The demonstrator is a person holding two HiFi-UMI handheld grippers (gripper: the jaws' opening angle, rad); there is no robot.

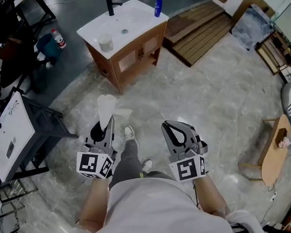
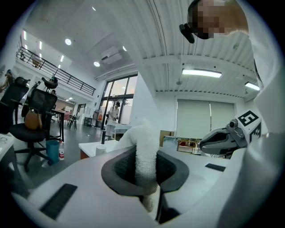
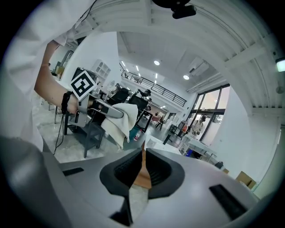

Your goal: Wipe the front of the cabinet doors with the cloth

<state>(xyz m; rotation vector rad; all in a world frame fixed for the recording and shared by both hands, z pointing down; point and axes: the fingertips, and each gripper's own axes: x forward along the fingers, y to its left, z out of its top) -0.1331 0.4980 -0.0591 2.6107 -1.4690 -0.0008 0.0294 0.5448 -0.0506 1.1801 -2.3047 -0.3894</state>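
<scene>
A wooden vanity cabinet (image 1: 129, 58) with a white sink top stands on the floor ahead of me, its two doors facing my way and some distance from both grippers. My left gripper (image 1: 104, 126) is shut on a white cloth (image 1: 106, 108), which sticks up past the jaws. In the left gripper view the cloth (image 2: 145, 153) fills the gap between the dark pads. My right gripper (image 1: 173, 132) is held level beside it, jaws together and holding nothing. The right gripper view shows the left gripper and its hanging cloth (image 3: 119, 121) off to the left.
On the sink top are a black faucet (image 1: 113, 5), a blue bottle (image 1: 158, 7) and a pale cup (image 1: 105, 42). Wooden planks (image 1: 198, 29) lie right of the cabinet. A grey stand with a white panel (image 1: 12, 136) is at my left, a wooden stool (image 1: 274, 152) at my right.
</scene>
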